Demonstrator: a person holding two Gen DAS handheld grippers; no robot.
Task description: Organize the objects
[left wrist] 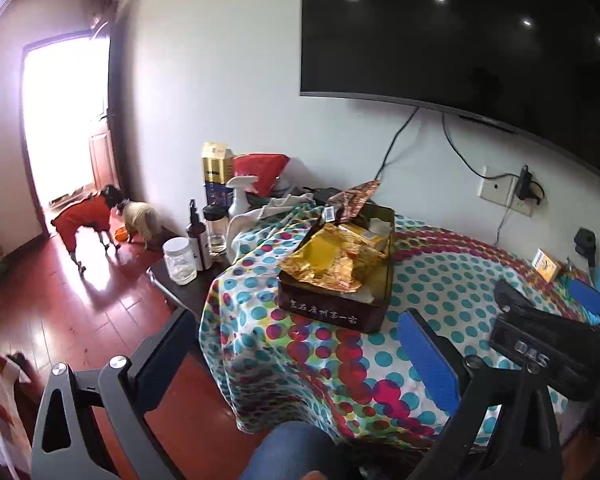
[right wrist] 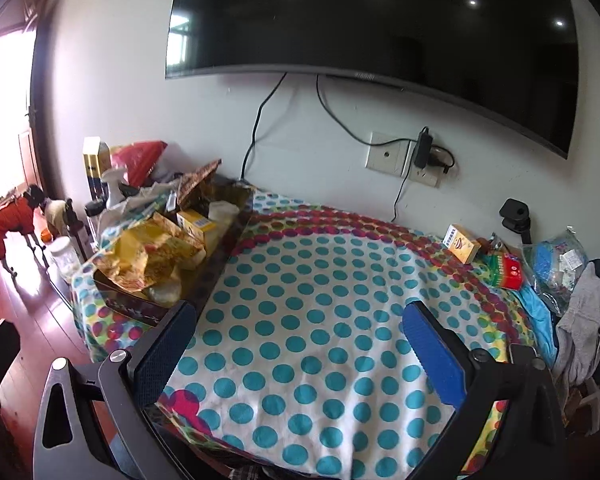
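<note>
- Both tools hang above the table with nothing in them: the left gripper [left wrist: 300, 344] has its blue-padded fingers spread wide, and the right gripper [right wrist: 300, 344] is spread just as wide over the bare middle of the polka-dot tablecloth [right wrist: 320, 320].
- The dark rectangular tin box [left wrist: 336, 308] sits at the table's left end, heaped with a crumpled gold foil wrapper [left wrist: 332, 264] and a yellow carton. It looks to me like the collecting place.
- Loose things lie well apart from it at the far right: a small yellow-and-white cardboard box [right wrist: 462, 245], a red-and-green packet [right wrist: 507, 270] just beside it, and a clear plastic bag of blue bits [right wrist: 556, 264].
- I'd say the step is a reach for the small box with the right tool. Come in low and level and close across its narrow sides; thin card will crush if squeezed hard.
- Two small dogs in coats [left wrist: 100, 220] stand at the doorway, away from the work.
- Keep the left tool clear of the foil, which would snag easily.
</note>
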